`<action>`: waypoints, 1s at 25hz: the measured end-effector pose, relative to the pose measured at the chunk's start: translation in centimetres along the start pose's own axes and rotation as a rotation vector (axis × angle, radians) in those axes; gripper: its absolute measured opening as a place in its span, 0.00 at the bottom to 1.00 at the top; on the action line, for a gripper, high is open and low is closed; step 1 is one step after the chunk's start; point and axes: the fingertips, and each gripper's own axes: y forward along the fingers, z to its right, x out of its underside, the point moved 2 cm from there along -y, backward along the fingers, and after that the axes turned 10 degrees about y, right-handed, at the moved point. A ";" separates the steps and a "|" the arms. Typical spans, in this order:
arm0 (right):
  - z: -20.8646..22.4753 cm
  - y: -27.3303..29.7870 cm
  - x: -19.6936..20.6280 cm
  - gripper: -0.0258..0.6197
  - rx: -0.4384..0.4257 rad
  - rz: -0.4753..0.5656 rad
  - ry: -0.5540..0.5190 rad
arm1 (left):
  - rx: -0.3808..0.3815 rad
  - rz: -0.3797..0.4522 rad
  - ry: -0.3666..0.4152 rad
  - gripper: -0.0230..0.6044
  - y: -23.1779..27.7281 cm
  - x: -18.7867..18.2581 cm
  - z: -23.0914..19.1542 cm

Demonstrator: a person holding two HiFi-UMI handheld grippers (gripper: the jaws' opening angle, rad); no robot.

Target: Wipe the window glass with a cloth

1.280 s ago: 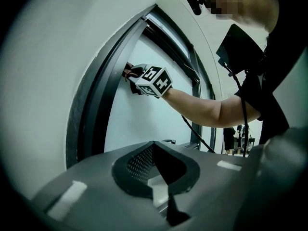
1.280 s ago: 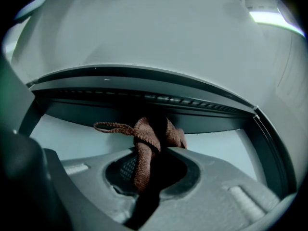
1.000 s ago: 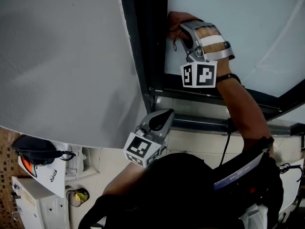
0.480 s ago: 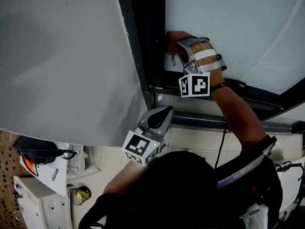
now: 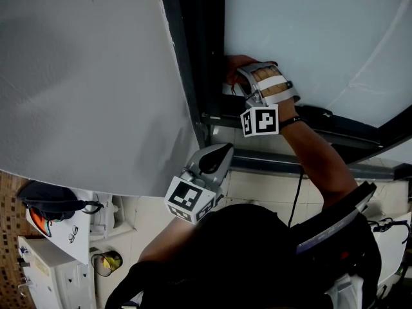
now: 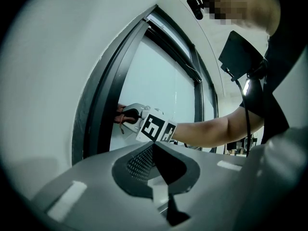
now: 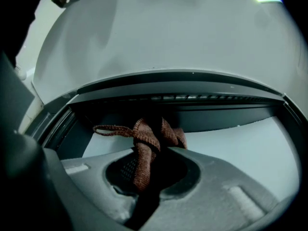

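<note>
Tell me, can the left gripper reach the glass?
Probably yes: the left gripper hangs low beside the frame, nothing between it and the window glass; the right gripper with its cloth fills one corner.

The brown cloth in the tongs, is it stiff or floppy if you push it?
Probably floppy: the brown cloth folds and bunches where the right gripper pinches it, and a loose loop trails sideways. Its nubby weave looks soft and light, so it likely drags, not slips, on the window glass.

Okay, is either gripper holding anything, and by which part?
The right gripper is shut on the brown cloth, pinching a bunched fold with a loop trailing free. The left gripper holds nothing, jaws together.
</note>
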 end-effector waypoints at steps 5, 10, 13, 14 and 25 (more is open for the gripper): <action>-0.1 0.0 -0.1 0.09 -0.029 -0.006 0.009 | 0.003 -0.002 0.000 0.06 -0.2 0.1 0.1; 0.5 -0.4 -0.5 0.09 -0.124 -0.009 0.045 | 0.009 -0.003 0.001 0.06 0.0 0.0 0.5; 1.9 -1.6 -1.4 0.09 -0.135 0.014 0.053 | 0.001 -0.010 0.013 0.06 0.0 0.2 0.5; 2.6 -2.2 -1.7 0.09 -0.124 0.022 0.047 | -0.002 -0.012 0.017 0.06 0.0 0.2 0.4; 20.9 -8.2 -0.3 0.09 0.229 0.026 -0.017 | 0.021 0.020 0.021 0.06 0.8 -0.9 1.1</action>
